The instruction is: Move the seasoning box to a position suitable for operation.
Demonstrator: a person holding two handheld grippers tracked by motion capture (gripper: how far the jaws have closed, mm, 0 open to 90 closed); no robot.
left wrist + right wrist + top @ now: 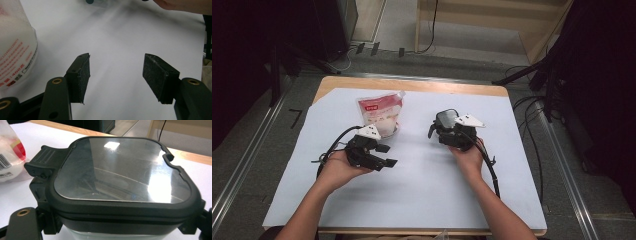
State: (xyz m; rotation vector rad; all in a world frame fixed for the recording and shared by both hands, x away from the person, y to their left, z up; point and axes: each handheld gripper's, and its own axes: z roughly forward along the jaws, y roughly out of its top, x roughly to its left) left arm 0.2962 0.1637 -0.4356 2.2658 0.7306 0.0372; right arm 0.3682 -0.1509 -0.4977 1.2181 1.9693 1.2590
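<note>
Container (120,185) sits clamped in the right gripper (451,131) jaws; a loose squeeze could drop it. Left gripper (382,155) jaws apart, empty, near the pouch (381,114).

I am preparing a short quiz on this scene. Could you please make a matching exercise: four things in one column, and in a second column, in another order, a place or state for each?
Things:
1. pouch
2. container
3. left hand-held gripper
4. sheet

Places or states:
A. jaws apart, nothing between them
B. covers the tabletop, white
C. stands on the far left part of the sheet, white powder inside
D. between the jaws of the right hand-held gripper, dark lid shut

Pairs: 1-C, 2-D, 3-A, 4-B
</note>
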